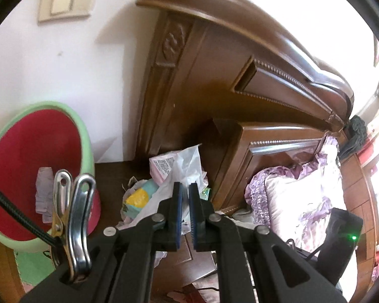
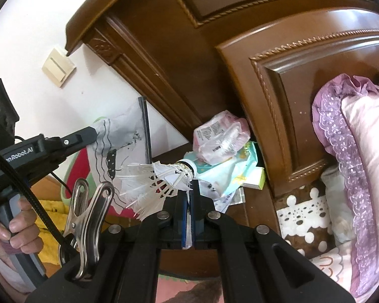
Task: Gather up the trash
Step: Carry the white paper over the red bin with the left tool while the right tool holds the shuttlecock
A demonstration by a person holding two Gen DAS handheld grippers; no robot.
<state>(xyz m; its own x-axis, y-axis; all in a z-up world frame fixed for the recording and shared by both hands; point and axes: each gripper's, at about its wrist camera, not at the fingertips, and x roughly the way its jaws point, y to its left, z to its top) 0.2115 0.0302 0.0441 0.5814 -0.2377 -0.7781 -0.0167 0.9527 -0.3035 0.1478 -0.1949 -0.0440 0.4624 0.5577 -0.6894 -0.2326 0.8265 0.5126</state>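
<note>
Right wrist view: right tool point(image 2: 188, 189) clamps a white shuttlecock point(image 2: 156, 181).

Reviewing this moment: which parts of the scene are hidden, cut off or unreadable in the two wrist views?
- Left wrist view: the bottom of the bin is hidden behind the metal clip.
- Left wrist view: where the left gripper pinches the plastic bag is covered by its own pads.
- Right wrist view: the shuttlecock held by the right gripper covers part of the trash pile.
- Both views: print on the pink packet is too small to read.
</note>
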